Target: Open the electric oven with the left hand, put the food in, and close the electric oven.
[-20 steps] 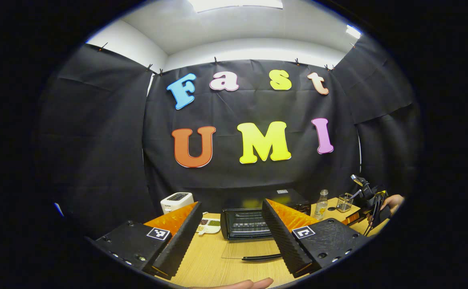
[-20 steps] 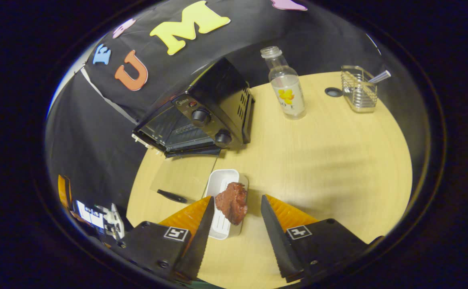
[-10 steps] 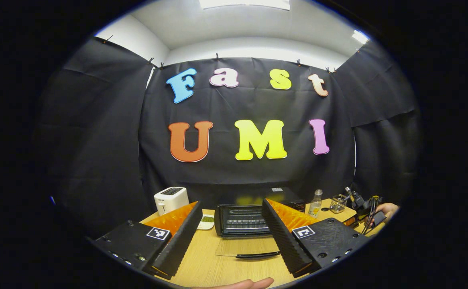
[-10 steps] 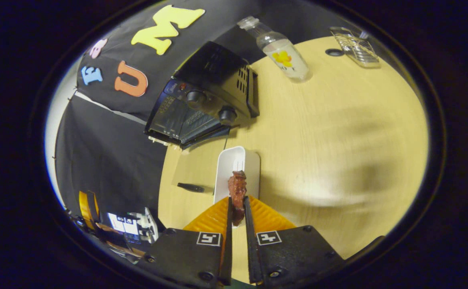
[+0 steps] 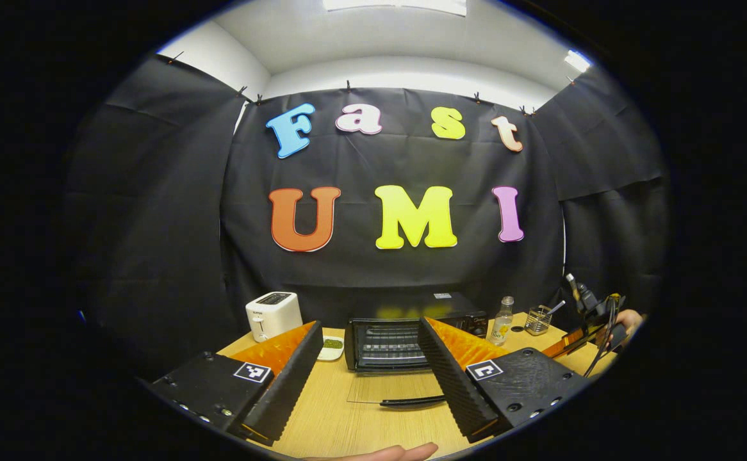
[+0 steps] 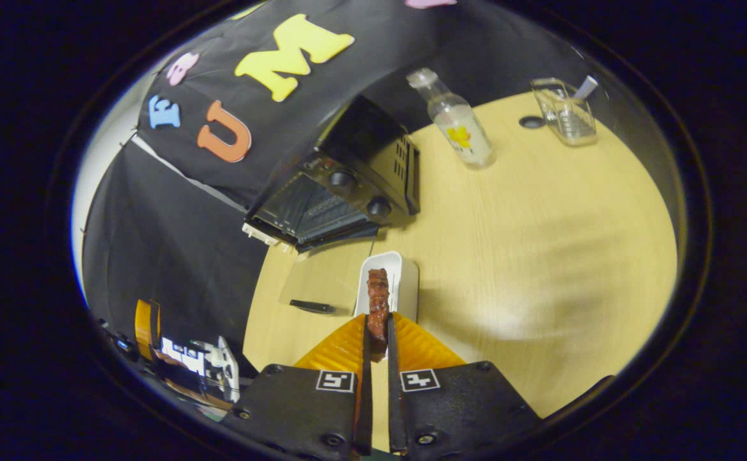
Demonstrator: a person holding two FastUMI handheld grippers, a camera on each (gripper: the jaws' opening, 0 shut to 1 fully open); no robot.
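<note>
The electric oven (image 5: pixel 405 333) sits at the back of the wooden table (image 5: pixel 328 416), and its glass door (image 5: pixel 389 388) lies folded flat toward you, the dark handle (image 5: pixel 412 401) along its front edge; from the right gripper view the oven (image 6: pixel 348 192) shows its two knobs on the near side and the open door (image 6: pixel 322 282) stretched out on the tabletop. Your left gripper (image 5: pixel 367 371) hangs in front of the oven with its fingers spread wide and nothing between them. Your right gripper (image 6: pixel 377 346) has its fingers pinched tight on the food (image 6: pixel 378 307), a reddish-brown chunk, both fingers pressing on its sides. Whether the chunk is clear of the white tray (image 6: pixel 405 282) under it, I can't tell from here. That tray sits just beside the open door, near the oven's knob side. On the left of the oven you have a white toaster (image 5: pixel 273 315) and a small dish (image 5: pixel 332 347); to the right stand a clear bottle (image 6: pixel 453 118) and a wire holder (image 6: pixel 562 115). Off to the right in the left gripper view, a hand (image 5: pixel 626 320) holds the other gripper, above the table's edge
</note>
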